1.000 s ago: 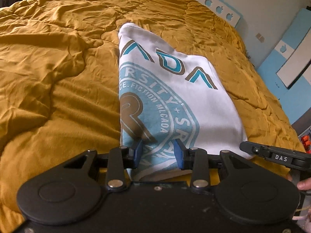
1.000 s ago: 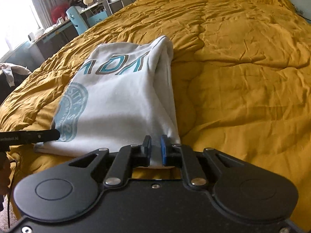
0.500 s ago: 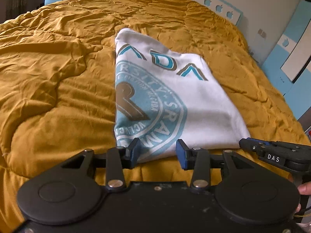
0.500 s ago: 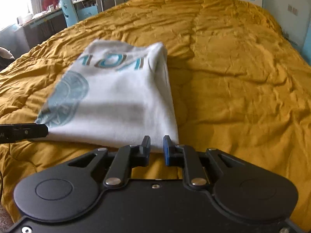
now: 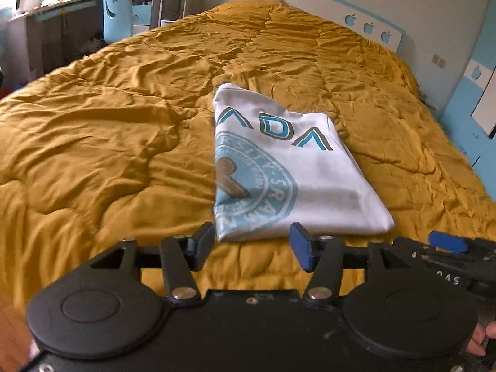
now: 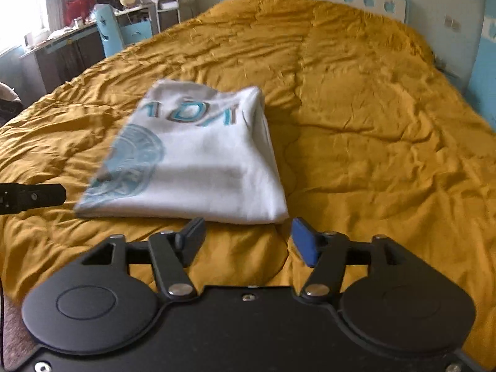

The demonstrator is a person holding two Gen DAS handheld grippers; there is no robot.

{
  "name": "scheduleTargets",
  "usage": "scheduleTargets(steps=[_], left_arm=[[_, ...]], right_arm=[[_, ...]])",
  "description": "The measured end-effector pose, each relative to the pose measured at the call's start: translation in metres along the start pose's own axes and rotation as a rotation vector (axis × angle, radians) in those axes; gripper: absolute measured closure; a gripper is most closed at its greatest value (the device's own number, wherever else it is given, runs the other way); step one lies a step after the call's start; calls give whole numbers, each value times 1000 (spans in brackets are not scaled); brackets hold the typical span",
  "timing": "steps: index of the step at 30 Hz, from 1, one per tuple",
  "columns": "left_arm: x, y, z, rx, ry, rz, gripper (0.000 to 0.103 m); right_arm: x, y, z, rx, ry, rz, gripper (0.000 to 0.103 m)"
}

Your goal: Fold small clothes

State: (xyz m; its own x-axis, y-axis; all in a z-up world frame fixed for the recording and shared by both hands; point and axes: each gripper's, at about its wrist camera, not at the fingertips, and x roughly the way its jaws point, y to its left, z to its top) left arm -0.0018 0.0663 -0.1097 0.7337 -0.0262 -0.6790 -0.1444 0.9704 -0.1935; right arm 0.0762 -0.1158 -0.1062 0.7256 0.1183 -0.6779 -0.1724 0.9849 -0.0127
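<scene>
A rumpled mustard quilt [image 5: 108,155] covers a bed. A folded white printed shirt [image 5: 294,179] lies flat near its front edge. Both the left gripper [image 5: 252,241] and right gripper [image 6: 246,237] have just been opening, nothing between their jaws. A careless regrasp could pull the soft layers apart.

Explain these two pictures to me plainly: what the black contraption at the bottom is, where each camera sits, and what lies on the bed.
A person holds a hand tool in each hand; each carries a camera looking along its tongs. One picture comes from the left tongs, the other from the right tongs. A folded white T-shirt with a teal print lies on a mustard quilt covering the bed. Both tongs have just been opening, stand open short of the shirt's near edge, and hold nothing. The dark bar at each picture's side is the other tool.
</scene>
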Motion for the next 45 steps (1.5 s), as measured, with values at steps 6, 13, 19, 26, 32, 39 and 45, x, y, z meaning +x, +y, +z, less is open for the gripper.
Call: scheduleTargets(steps=[6, 13, 19, 26, 32, 39, 45], left_arm=[[-35, -3, -20, -22, 57, 8, 41], [-51, -2, -30, -8, 64, 35, 40], [-48, 2, -30, -28, 78, 23, 40], [-48, 1, -30, -25, 82, 14, 40], [-49, -1, -29, -19, 83, 11, 39], [-48, -1, -29, -15, 85, 11, 39], [-48, -3, -29, -9, 86, 10, 39]], right_arm=[[-46, 7, -8, 36, 3, -2, 22], [-69, 9, -17, 57, 19, -5, 22], [-74, 13, -15, 48, 9, -7, 22], [-74, 13, -16, 55, 20, 2, 22], [-71, 14, -17, 51, 35, -1, 22], [-70, 14, -18, 47, 39, -2, 22], [-70, 14, -18, 47, 39, -3, 22]])
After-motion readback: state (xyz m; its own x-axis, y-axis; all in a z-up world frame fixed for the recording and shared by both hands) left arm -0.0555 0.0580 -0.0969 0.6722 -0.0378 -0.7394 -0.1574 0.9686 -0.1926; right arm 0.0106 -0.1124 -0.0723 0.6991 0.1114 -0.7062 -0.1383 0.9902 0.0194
